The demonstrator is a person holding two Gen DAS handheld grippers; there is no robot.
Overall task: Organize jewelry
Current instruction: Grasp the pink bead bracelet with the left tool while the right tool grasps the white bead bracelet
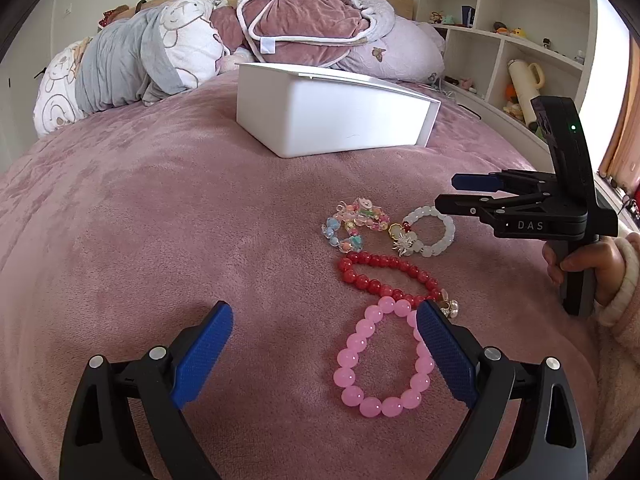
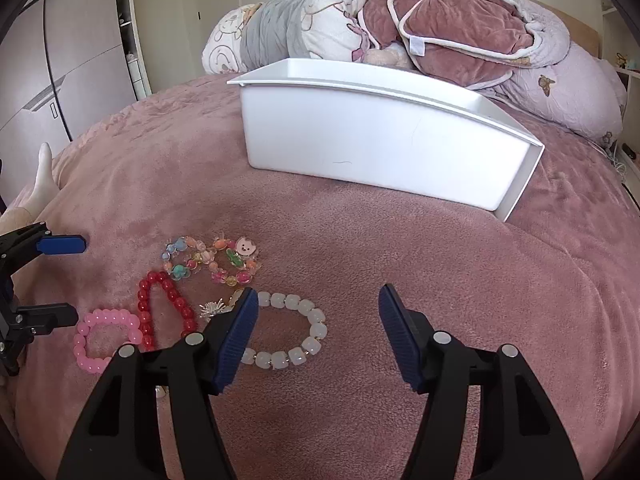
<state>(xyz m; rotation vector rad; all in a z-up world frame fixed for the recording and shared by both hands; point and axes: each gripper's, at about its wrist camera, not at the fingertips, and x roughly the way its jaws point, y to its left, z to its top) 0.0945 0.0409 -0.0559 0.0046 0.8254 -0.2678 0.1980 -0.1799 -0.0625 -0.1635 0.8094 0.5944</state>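
Observation:
Several bead bracelets lie on the pink bedspread: a pink one, a red one, a white one with a silver flower charm, and a multicoloured one. A white box stands behind them. My left gripper is open and empty, its right finger over the pink bracelet's edge. My right gripper is open and empty above the white bracelet; it also shows in the left wrist view.
Folded quilts and pillows pile up at the head of the bed. A shelf unit with toys stands to the right. Wardrobe doors stand at the left.

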